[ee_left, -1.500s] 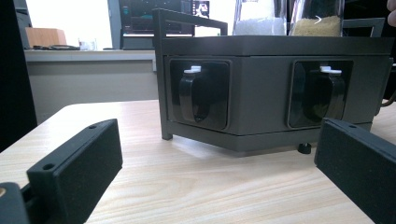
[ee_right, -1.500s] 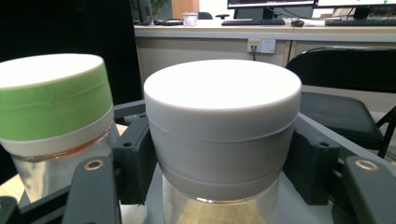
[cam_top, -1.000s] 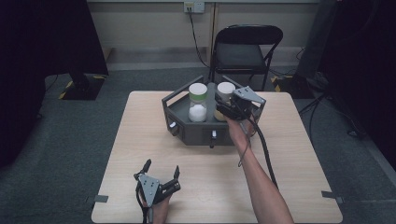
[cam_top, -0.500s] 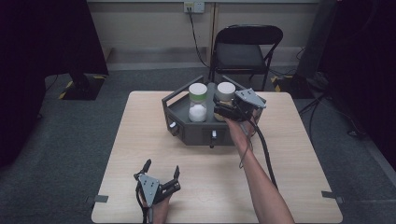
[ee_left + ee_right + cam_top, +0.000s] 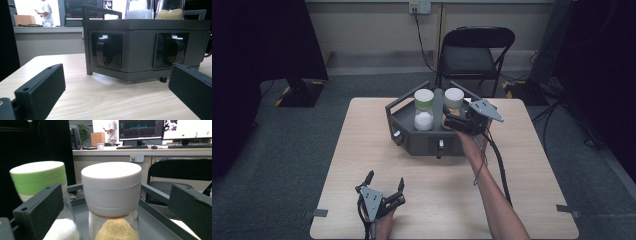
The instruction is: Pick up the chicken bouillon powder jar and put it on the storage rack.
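Note:
A dark grey six-sided rack (image 5: 412,142) stands at the table's middle back and holds two clear jars. The green-lidded jar (image 5: 423,96) contains white powder. The white-lidded jar (image 5: 454,95) contains tan powder. My right gripper (image 5: 449,121) reaches in from the right at that jar; its jaws have just been opening. In the right gripper view they stand wide apart (image 5: 113,205), one on each side of the white-lidded jar (image 5: 111,185), with gaps showing. Near the front edge my left gripper (image 5: 385,179) rests open, facing the rack (image 5: 140,50) with nothing between its jaws.
The rack's front faces carry dark handles with white tips (image 5: 105,50). A black folding chair (image 5: 474,50) stands behind the table. Bare tabletop (image 5: 532,165) lies to the rack's right and in front of it. The right gripper's cable (image 5: 499,165) trails along the forearm.
The right gripper has shifted slightly toward the near side beside the white-lidded jar. The left gripper has stayed where it was.

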`<state>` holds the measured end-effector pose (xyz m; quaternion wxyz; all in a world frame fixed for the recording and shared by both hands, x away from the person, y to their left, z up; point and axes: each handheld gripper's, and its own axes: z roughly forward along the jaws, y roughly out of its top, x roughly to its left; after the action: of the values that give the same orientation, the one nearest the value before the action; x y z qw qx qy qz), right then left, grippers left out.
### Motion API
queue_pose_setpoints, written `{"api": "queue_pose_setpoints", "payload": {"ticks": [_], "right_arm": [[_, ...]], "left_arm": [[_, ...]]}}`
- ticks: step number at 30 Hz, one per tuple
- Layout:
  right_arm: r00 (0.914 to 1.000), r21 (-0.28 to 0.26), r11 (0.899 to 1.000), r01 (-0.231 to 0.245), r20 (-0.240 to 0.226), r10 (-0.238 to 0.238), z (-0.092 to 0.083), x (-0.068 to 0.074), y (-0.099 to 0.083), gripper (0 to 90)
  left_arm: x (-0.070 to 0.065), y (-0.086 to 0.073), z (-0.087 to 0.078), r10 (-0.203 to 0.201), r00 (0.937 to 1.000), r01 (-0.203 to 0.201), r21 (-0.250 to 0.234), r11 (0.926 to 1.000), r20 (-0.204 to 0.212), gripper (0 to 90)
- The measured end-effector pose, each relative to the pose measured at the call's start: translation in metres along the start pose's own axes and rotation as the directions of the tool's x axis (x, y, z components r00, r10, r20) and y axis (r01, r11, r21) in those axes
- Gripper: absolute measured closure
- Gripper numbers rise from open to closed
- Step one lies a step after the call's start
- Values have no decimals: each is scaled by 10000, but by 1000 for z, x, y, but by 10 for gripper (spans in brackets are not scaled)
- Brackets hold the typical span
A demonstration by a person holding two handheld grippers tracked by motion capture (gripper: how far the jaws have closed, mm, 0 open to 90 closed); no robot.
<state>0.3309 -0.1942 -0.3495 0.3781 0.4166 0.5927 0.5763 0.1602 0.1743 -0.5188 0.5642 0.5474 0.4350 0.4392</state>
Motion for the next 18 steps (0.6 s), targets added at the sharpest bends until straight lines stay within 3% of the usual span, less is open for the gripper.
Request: {"api": "queue_pose_setpoints", "payload": {"ticks": [18], "right_arm": [[10000, -335, 9994, -59, 34, 60, -47, -6, -11, 0]], "left_arm": [[0, 0, 0, 26, 10000, -26, 18, 10000, -8, 2]]}}
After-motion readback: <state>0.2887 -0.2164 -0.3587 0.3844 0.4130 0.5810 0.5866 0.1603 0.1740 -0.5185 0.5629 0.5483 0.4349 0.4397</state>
